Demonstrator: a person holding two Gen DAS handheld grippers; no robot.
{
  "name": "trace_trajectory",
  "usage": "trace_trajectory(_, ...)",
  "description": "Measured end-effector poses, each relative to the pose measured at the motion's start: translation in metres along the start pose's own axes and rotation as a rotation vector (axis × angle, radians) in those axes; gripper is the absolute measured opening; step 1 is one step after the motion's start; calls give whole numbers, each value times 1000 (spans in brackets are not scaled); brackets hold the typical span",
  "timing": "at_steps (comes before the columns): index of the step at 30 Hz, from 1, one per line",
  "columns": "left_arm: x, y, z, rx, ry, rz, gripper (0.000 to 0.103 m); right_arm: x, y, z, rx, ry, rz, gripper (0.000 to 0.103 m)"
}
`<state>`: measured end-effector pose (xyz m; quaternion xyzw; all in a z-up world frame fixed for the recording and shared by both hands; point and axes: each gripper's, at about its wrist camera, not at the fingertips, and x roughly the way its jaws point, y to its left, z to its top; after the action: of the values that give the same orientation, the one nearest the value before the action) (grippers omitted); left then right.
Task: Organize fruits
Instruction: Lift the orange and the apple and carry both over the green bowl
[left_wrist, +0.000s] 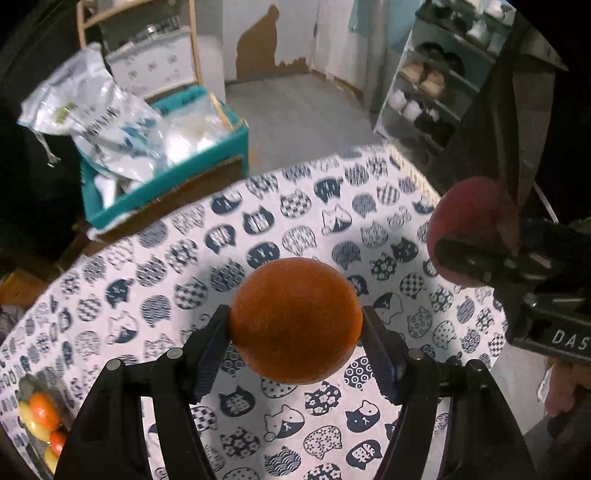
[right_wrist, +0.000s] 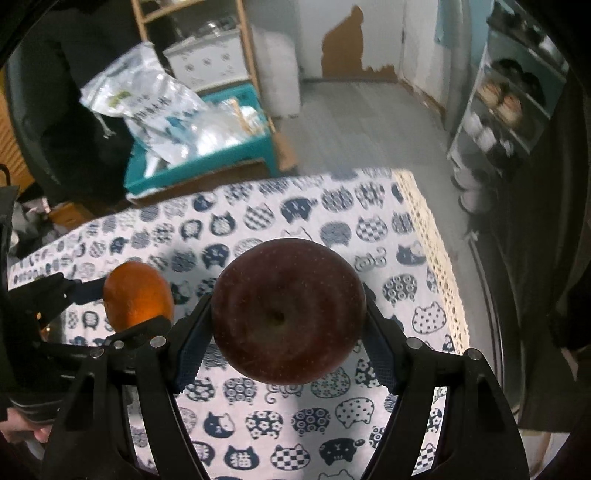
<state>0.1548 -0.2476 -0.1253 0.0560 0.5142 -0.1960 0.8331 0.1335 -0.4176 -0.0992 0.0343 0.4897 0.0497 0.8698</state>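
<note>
Mid-carry: left gripper (left_wrist: 295, 328) clamped round orange fruit (left_wrist: 295, 320), right gripper (right_wrist: 288, 314) clamped dark-red apple (right_wrist: 289, 309). Next probably: fruit pile (left_wrist: 40, 421) at 8 o'clock on desk (left_wrist: 147, 266).

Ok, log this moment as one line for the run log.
left claw: shut on orange | right claw: shut on red apple | both fruits held above cat-print tablecloth
</note>
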Motion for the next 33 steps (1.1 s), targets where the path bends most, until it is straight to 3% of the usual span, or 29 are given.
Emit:
trace_trajectory(13,-93,15,-10,-34,-171,-4,71,-58,44,7,-62,-143,90,75)
trace_trajectory(17,-115,24,-22,-12,-225,51,71,-73,58,8,-86,-175,110,75)
trace_trajectory(26,-153,58,-52,-11,-293,89,71,-94,97,8,-139,-223,183,75)
trace_trajectory(33,-173,88,-74,-56,-301,89,71,-105,135,10,-191,-245,232,75)
